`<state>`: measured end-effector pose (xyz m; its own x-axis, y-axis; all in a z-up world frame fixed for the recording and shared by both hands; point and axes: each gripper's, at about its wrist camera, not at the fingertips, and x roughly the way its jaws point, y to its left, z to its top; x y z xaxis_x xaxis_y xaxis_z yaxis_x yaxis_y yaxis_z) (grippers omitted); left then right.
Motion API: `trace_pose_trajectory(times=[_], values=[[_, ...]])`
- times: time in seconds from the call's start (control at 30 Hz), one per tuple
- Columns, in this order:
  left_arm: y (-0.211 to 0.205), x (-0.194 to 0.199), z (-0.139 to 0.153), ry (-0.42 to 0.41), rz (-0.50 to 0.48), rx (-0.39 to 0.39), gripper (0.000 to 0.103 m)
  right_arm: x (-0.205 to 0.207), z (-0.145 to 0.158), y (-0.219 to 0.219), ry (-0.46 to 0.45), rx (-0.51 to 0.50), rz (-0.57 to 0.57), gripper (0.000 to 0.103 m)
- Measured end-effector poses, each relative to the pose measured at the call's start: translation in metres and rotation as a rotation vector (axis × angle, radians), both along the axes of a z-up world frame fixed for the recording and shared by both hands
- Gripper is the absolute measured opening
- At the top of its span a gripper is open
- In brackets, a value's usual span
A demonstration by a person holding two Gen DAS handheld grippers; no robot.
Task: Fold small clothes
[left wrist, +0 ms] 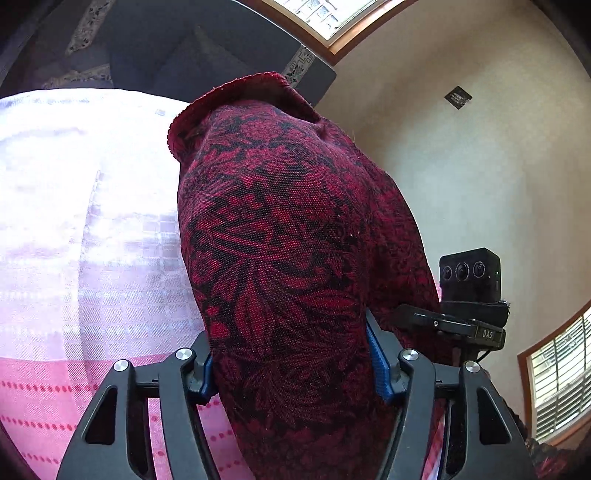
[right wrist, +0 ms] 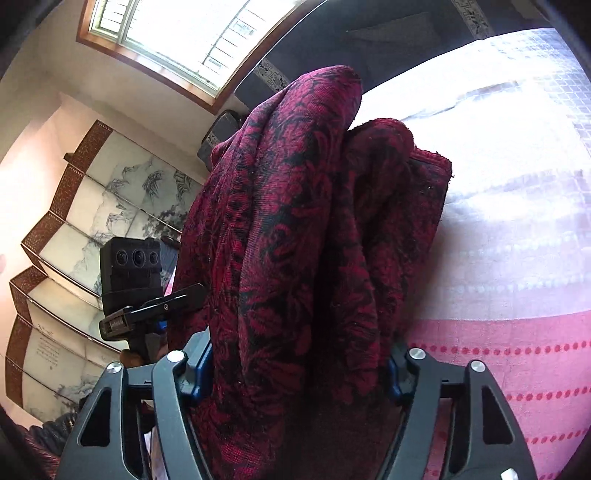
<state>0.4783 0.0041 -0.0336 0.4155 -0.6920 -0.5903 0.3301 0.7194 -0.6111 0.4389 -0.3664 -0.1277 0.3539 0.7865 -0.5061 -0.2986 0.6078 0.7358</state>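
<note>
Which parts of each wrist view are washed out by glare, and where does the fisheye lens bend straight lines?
Left wrist view: the pale bedcover blows out white; the window frame curves.
Right wrist view: the bedcover and window overexpose; the folding screen bows; the red cloth stays sharp.

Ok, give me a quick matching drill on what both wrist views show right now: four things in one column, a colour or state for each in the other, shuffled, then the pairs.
Things
1. garment
2. bed cover
3. folding screen
4. left gripper

Colour or state
A. pink with rows of darker dots
B. grey ink landscape panels in brown frames
C. dark red with a black leaf pattern, held up off the bed
D. shut on cloth, blue pads against it

Pairs: 1-C, 2-A, 3-B, 4-D
</note>
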Motion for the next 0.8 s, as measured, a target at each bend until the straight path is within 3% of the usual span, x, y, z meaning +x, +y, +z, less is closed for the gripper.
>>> trace_pose_trajectory(times=[0.37, 0.8], values=[[0.005, -0.075, 0.047, -0.152, 0.086, 0.163, 0.060, -0.043, 0.033, 0.023, -0.089, 0.053, 0.005, 0.052], [0.032, -0.177, 0.073, -0.205, 0.149, 0.292, 0.060, -0.099, 0.057, 0.063, -0.139, 0.044, 0.067, 0.051]])
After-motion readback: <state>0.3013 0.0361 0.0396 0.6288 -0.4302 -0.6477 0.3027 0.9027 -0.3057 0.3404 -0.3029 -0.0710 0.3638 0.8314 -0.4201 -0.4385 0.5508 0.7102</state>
